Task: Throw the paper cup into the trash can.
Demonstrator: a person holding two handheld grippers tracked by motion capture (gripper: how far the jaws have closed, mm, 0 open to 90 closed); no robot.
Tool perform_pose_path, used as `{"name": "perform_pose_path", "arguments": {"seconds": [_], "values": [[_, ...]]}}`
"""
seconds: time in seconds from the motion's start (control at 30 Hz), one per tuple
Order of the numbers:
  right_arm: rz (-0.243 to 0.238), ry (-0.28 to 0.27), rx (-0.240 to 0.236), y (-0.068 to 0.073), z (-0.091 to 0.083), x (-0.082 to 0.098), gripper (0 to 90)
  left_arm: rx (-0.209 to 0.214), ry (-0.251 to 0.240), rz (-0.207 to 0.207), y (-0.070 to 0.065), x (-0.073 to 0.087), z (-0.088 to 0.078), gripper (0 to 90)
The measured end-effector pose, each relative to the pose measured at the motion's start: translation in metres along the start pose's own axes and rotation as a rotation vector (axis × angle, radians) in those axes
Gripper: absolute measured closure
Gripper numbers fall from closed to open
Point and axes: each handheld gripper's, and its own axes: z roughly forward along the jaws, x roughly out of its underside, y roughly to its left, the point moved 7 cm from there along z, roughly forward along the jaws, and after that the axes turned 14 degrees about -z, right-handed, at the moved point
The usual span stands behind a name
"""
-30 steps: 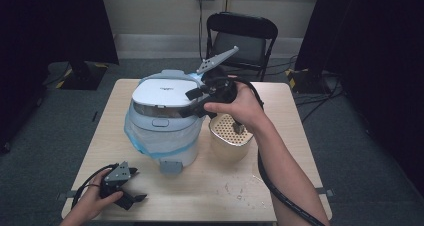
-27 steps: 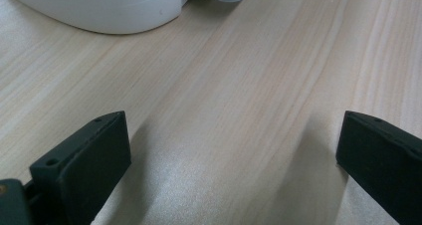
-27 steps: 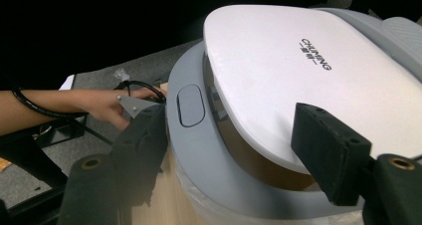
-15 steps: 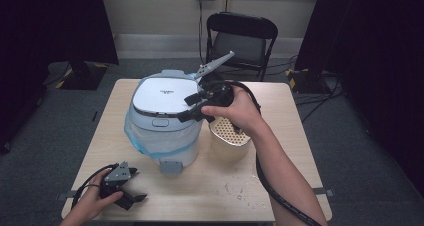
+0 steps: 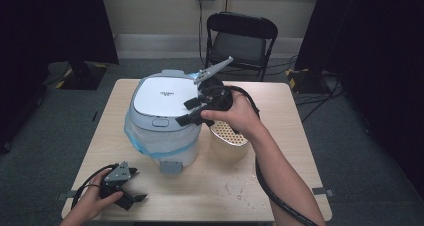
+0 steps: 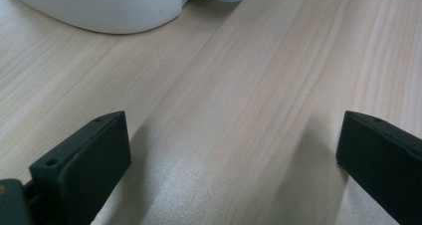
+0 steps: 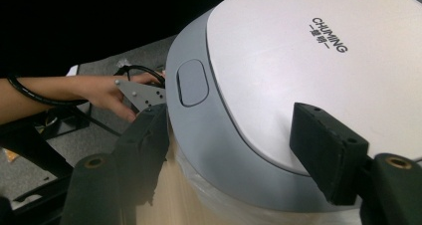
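The lidded bin (image 5: 165, 118) stands at about 11 o'clock from the centre of the surface (image 5: 280, 181). It has a white flat lid (image 7: 318, 70) set in a grey rim, with a small grey release button (image 7: 192, 82) on the rim's near side. A pale blue liner bag (image 5: 150, 141) is folded out over the top of the white body. The lid is closed.

Step in hand: the right gripper (image 5: 192, 111) is positioned at the 3 o'clock edge of the lid, aimed across it. In the right gripper view its fingers (image 7: 328, 150) are released and stand apart, one over the white lid panel and the other beyond the grey rim near the button. Nothing is grasped. Whether a finger touches the lid cannot be confirmed from this angle; contact appears light at most.

Next move, as judged: to open the bin, one finger needs to come squarely over the release button and press down, or the fingers need to take the rim and lift.

A perforated cream container (image 5: 229, 136) stands just beside the bin at 3 o'clock, partly under the right hand. The left gripper (image 5: 131, 191) rests at 7 o'clock on the surface, fingers (image 6: 84, 165) released and wide, with bare wood between them. A black folding chair (image 5: 240, 38) stands beyond the surface at 12 o'clock.
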Motion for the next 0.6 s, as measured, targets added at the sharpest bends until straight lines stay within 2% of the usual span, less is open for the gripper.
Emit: {"name": "perform_pose_path", "arguments": {"seconds": [0.07, 0.2, 0.27, 0.43, 0.47, 0.6], "values": [[-0.006, 0.005, 0.007, 0.000, 0.000, 0.000, 33.7, 0.000, 0.000, 0.000, 0.000, 0.000, 0.000, 0.1], [-0.020, 0.036, 0.031, -0.002, -0.002, 0.000, 49.5, -0.001, 0.000, 0.000, 0.000, 0.000, 0.000, 0.1], [-0.010, 0.047, 0.043, -0.003, -0.002, 0.000, 60.2, 0.000, -0.001, -0.001, 0.000, 0.000, 0.000, 0.1], [0.062, 0.047, 0.094, -0.010, -0.003, 0.002, 79.0, -0.001, 0.000, -0.001, 0.000, 0.000, 0.000, 0.0], [0.075, 0.046, 0.111, -0.011, -0.003, 0.002, 81.7, -0.001, 0.000, -0.001, 0.000, 0.000, 0.000, 0.1], [0.057, 0.074, 0.151, -0.012, -0.002, 0.002, 85.9, 0.000, 0.000, -0.001, 0.000, 0.000, 0.000, 0.1]]}}
